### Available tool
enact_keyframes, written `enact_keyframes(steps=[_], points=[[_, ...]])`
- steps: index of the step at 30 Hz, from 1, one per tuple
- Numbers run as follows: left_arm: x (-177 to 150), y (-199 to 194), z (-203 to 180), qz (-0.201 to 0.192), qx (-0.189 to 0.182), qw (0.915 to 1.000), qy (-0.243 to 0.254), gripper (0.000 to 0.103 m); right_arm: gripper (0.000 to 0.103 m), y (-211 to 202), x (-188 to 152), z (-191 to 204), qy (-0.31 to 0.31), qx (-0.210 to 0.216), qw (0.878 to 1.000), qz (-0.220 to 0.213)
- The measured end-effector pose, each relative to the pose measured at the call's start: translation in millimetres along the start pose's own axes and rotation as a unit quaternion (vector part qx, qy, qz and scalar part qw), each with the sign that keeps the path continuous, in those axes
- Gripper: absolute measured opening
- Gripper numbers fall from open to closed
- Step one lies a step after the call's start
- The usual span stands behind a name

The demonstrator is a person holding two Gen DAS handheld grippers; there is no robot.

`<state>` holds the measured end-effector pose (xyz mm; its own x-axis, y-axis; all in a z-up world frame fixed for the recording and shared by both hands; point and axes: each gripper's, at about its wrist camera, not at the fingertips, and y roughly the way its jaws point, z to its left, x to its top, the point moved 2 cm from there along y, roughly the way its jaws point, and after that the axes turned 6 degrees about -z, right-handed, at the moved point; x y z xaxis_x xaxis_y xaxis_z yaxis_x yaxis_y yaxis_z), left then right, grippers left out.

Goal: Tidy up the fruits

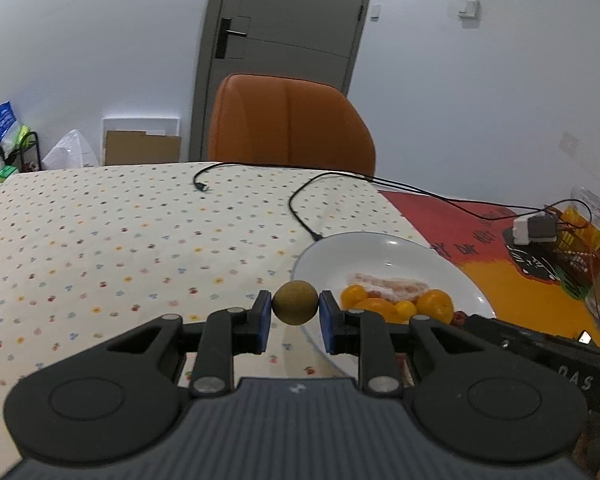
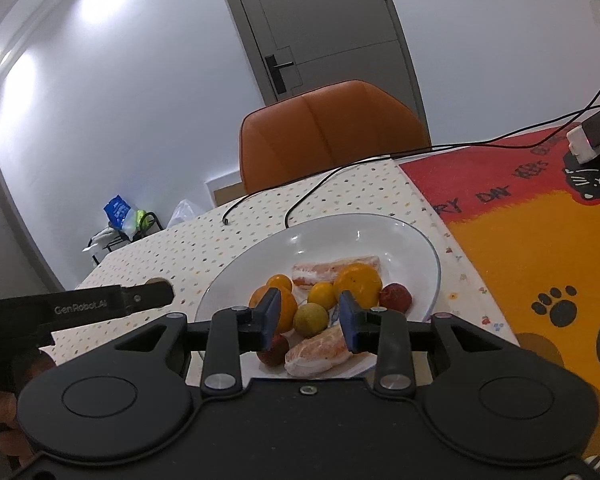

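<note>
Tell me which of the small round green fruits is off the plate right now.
The green fruit pinched between the left gripper fingers, held above the tablecloth by the plate's edge. The other green fruit lies on the plate among the oranges.

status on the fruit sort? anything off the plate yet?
Nothing visibly set down off the plate: the dotted tablecloth shows only cables. In hand: the left gripper is shut on one greenish round fruit. The right gripper is open above the plate. Left: oranges, a second green fruit, red fruits and pomelo segments.
</note>
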<state>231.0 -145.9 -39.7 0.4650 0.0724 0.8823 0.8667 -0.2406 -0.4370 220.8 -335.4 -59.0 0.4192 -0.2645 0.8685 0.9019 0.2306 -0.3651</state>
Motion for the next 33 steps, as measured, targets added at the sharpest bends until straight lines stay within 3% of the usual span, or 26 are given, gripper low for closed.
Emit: enact_keyframes(steps=[18, 22, 28, 33], points=[[5, -9, -19, -0.007, 0.003, 0.9998, 0.017, 0.028, 0.036, -12, -5, -11, 0.015, 0.007, 1.000, -0.003], [5, -17, -10, -0.003, 0.014, 0.9999, 0.006, 0.030, 0.044, -16, -5, -9, 0.013, 0.010, 1.000, -0.004], [4, -32, 0, -0.003, 0.023, 0.9997, -0.002, 0.040, 0.048, -24, -5, 0, 0.007, 0.015, 1.000, -0.005], [2, -47, 8, -0.008, 0.031, 0.9995, -0.006, 0.054, 0.056, -31, -4, 8, 0.002, 0.020, 1.000, -0.007]])
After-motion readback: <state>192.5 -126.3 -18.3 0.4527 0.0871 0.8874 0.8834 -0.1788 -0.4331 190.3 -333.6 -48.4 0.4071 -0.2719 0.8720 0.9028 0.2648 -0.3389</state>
